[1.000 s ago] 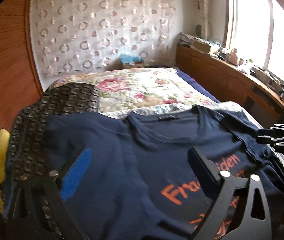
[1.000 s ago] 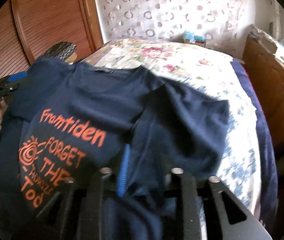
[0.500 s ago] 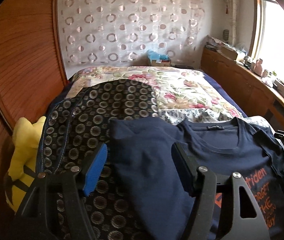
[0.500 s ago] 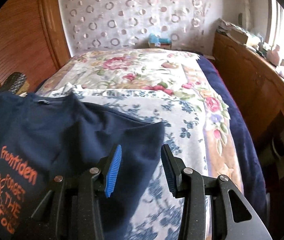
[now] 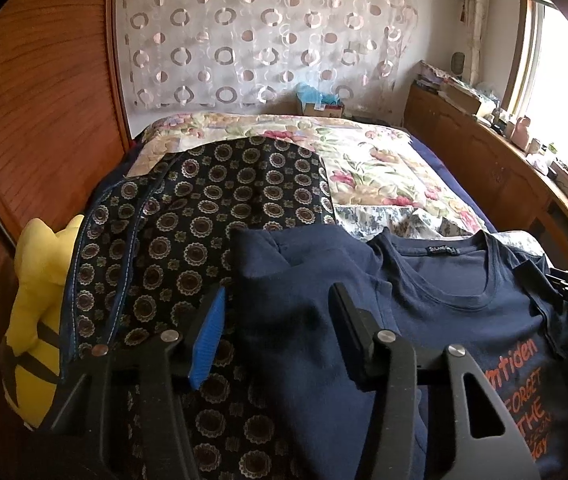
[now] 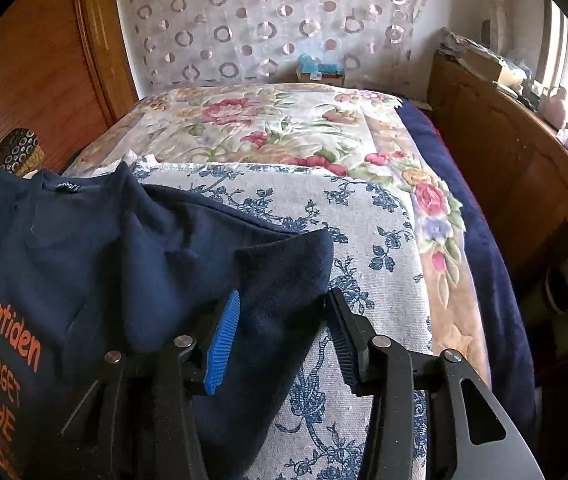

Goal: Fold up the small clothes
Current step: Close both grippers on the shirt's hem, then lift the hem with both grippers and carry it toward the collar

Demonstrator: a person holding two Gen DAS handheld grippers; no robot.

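1. The T-shirt (image 5: 464, 312) lies face up on the near end of the bed (image 6: 284, 128), collar toward the far wall, its orange print readable.
2. Its left sleeve (image 5: 304, 280) spreads out flat over a dark patterned cloth (image 5: 203, 208); its right sleeve (image 6: 251, 264) spreads out over a blue-flowered sheet (image 6: 364, 232).
3. The left gripper (image 5: 277, 332) hangs just above the left sleeve, jaws apart, holding nothing.
4. The right gripper (image 6: 284, 336) hangs just above the right sleeve's outer edge, jaws likewise apart and empty.
5. As I judge it, the shirt is spread and ready, but no fold shows: both sleeves lie outward and the body is at full width. Nearly the whole job is left, namely sleeves in, sides over, then hem up to collar.
6. The likely next move is for each gripper to nip its sleeve edge and carry it toward the middle.
7. A yellow plush toy (image 5: 39, 312) sits at the far left against the wooden wall (image 5: 43, 100); a cluttered sideboard (image 6: 504, 140) runs along the right under the window.
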